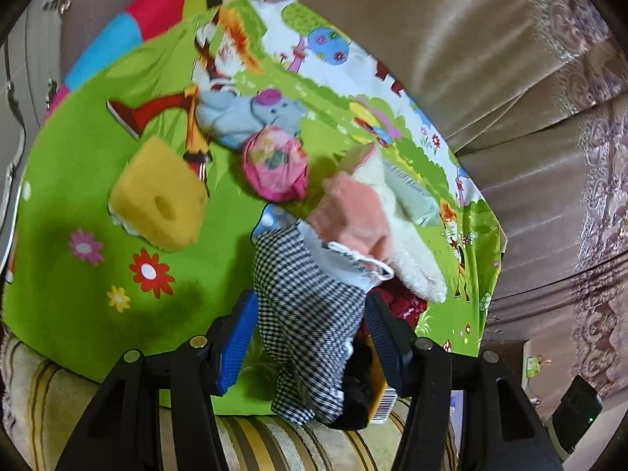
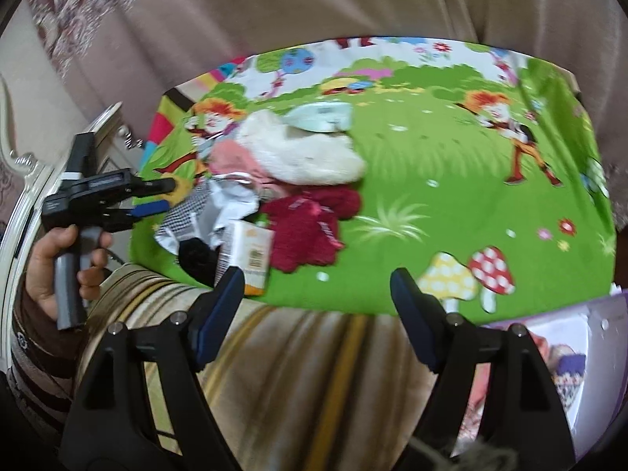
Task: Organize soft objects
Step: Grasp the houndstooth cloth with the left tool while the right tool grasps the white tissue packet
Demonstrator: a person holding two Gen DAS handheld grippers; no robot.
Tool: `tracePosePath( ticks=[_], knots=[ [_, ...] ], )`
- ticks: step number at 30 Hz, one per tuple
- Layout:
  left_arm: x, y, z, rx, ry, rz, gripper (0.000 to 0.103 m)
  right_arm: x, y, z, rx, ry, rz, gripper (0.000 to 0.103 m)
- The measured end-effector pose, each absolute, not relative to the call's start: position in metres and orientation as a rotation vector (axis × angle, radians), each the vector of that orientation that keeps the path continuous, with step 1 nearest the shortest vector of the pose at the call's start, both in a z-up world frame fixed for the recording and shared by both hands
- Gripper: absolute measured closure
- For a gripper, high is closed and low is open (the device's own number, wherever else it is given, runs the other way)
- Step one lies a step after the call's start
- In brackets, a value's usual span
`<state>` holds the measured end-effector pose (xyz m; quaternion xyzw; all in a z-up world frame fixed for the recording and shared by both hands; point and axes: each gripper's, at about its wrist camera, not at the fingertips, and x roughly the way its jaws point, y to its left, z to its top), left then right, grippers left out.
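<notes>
A pile of soft things lies on a green cartoon mat (image 1: 78, 274). In the left wrist view my left gripper (image 1: 310, 337) has its jaws apart on either side of a black-and-white checked cloth (image 1: 310, 314). Beyond it are a pink cloth (image 1: 349, 212), a cream fluffy piece (image 1: 404, 235), a pink ball-like bundle (image 1: 274, 165), a pale blue plush (image 1: 243, 117) and a yellow sponge (image 1: 157, 196). In the right wrist view my right gripper (image 2: 314, 306) is open and empty at the mat's near edge. The left gripper (image 2: 157, 196) shows at the pile's left, beside a dark red cloth (image 2: 310, 223).
A striped cushion (image 2: 294, 373) lies under the mat's near edge. Beige curtains (image 1: 490, 59) hang behind. A purple-edged box (image 2: 569, 353) with soft items sits at the lower right of the right wrist view. A tagged orange-and-white card (image 2: 253, 255) lies in the pile.
</notes>
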<state>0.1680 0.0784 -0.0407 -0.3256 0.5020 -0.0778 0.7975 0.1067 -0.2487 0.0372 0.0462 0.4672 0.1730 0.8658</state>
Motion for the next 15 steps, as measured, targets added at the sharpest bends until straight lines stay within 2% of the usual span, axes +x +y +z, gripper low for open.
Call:
tracePosePath(
  ticks=[15],
  knots=[
    [0.183,0.064,-0.089,-0.769,1.179,-0.29,0.046,0.132,-0.16,0.01,0.05,1.068,0.527,0.019]
  ],
)
